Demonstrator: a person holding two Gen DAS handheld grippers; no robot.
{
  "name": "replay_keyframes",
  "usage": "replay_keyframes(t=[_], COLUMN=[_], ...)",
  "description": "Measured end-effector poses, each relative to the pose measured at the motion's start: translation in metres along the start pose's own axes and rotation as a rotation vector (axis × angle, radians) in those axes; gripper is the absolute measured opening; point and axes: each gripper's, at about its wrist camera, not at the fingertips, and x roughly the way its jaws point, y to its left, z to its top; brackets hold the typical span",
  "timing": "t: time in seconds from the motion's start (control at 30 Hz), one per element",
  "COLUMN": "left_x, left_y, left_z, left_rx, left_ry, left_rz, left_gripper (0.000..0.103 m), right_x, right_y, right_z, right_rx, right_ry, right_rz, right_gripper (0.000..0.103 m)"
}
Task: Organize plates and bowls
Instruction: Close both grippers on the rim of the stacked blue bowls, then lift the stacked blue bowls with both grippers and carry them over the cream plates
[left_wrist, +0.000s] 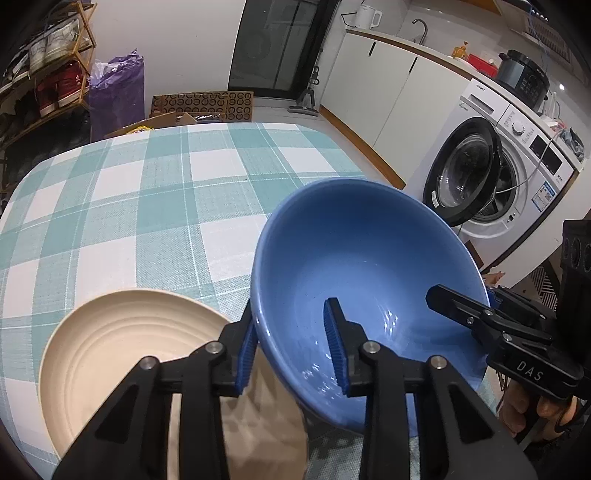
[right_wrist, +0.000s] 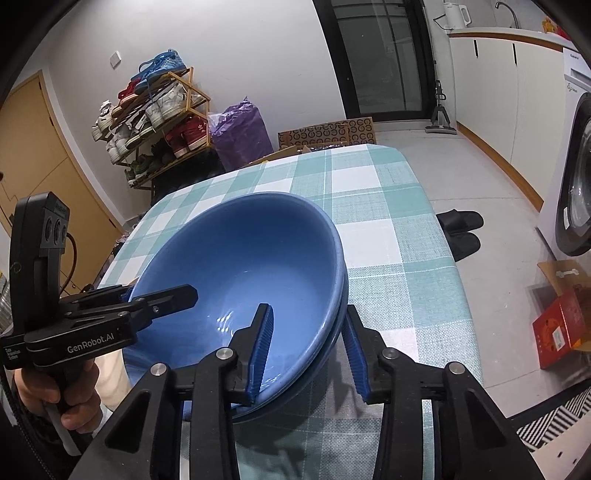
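Note:
A blue bowl (left_wrist: 362, 266) is nested in a second blue bowl (right_wrist: 332, 332) on the checked tablecloth (left_wrist: 166, 206). My left gripper (left_wrist: 293, 347) straddles the bowls' left rim, one finger inside and one outside, with a gap showing at the pads. My right gripper (right_wrist: 308, 354) straddles the right rim the same way and also shows in the left wrist view (left_wrist: 461, 306). The top bowl also shows in the right wrist view (right_wrist: 236, 266). A cream ridged plate (left_wrist: 122, 354) lies just left of the bowls.
The table's right edge (right_wrist: 454, 258) drops to the floor, with black slippers (right_wrist: 461, 229), a red box (right_wrist: 561, 328) and a washing machine (left_wrist: 491, 173) beyond. A shoe rack (right_wrist: 155, 122) and purple bag (right_wrist: 240, 129) stand past the far edge.

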Motion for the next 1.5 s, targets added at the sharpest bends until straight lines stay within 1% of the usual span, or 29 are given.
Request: replay_keyframes(t=[0.17,0.4,0.83,1.17,1.5], left_x=[-0.002,-0.007,-0.04,-0.074,-0.114], left_y=[-0.004,-0.008,-0.013,-0.006,0.012], left_z=[-0.001,0.001,0.004,0.001,-0.003], left_rx=[0.016,0.023,0.037,0.023,0.004], left_ry=[-0.005,-0.017,-0.082,-0.135,-0.192], left_rz=[0.009,0.007,0.007,0.016,0.047], left_gripper=[0.033,0.033,0.033,0.033,0.033], right_x=[-0.001,-0.009,-0.039,-0.067,-0.086], right_y=[-0.001,0.0,0.015,0.044,0.086], right_z=[0.0,0.001,0.006,0.01,0.018], right_rx=[0.002,0.0,-0.033,-0.076,-0.135], right_ry=[0.002,-0.009,-0.059,-0.097,-0.125], right_rz=[-0.01,-0.02,-0.03,-0.027,-0.001], right_gripper=[0.036,0.036,0.036,0.036,0.036])
